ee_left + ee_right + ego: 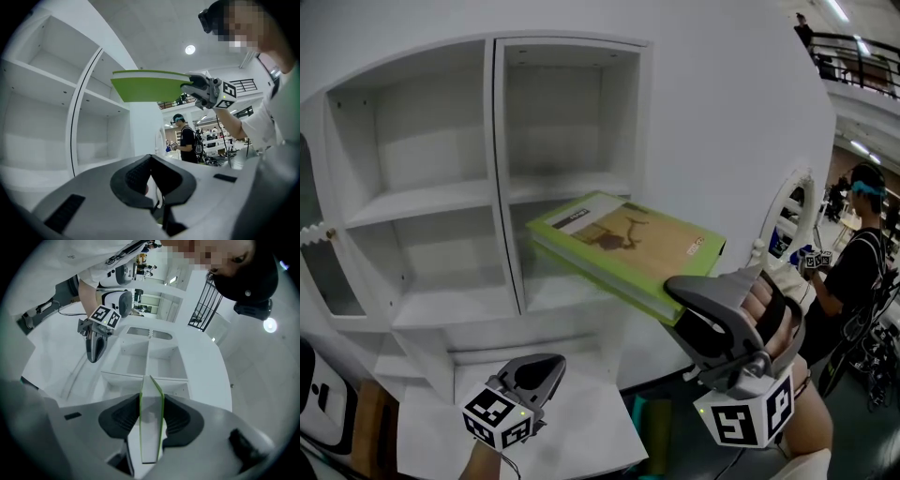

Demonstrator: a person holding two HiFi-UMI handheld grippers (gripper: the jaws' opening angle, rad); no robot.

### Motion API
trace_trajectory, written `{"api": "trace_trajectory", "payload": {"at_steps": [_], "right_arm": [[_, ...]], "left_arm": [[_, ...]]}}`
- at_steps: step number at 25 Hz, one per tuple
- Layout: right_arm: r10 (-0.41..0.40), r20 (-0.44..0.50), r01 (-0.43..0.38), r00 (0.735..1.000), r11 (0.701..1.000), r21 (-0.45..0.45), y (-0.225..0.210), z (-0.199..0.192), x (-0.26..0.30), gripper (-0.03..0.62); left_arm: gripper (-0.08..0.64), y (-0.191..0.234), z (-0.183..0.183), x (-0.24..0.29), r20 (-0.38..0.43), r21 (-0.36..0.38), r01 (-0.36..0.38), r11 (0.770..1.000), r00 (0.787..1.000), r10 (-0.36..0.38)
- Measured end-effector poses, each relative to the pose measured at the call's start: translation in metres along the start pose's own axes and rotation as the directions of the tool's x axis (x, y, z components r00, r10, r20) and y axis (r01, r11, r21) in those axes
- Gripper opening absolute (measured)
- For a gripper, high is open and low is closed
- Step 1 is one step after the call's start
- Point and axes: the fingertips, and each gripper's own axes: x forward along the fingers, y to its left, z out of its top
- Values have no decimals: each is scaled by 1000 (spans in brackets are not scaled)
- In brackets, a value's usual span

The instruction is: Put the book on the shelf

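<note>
Book (623,246) is in the air, lying roughly flat with its green cover up. Its far end is just in front of the lower right compartment (572,272) of the white shelf (422,202) and is not resting on any board yet.

The right hand-held gripper (151,419) is clamped on the book's near end, with both pads pressing the covers and the page block edge-on between them. The left hand-held gripper (539,377) hangs low over the white bench (591,436), jaws together with nothing between them, well apart from the book.

Handling, as a guess: the book is thin, stiff enough to stay flat and fairly light. Gripped at one end only, it will lever downward. The cover looks smooth, so it could slide in the pads if swung. A hold deeper along the edge, or support from the left side, would steady it. It is not fragile, though the corners can dent.

The upright divider (500,169) sits just left of the book's path. The board above the lower right compartment (572,183) limits how high the book can go in. No other books show in the compartments. A bystander in black (848,267) stands well off to the right, clear of the move.
</note>
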Motion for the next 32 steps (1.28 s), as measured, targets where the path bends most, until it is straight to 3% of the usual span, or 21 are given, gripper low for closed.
{"api": "trace_trajectory", "payload": {"at_steps": [11, 32], "right_arm": [[-25, -37, 24, 999, 1000, -18, -17, -9, 32, 150], [47, -143, -38, 989, 997, 68, -8, -41, 111, 150]], "left_arm": [[9, 28, 6, 14, 3, 24, 44, 999, 999, -44], [9, 55, -10, 18, -11, 39, 126, 991, 992, -126]]}}
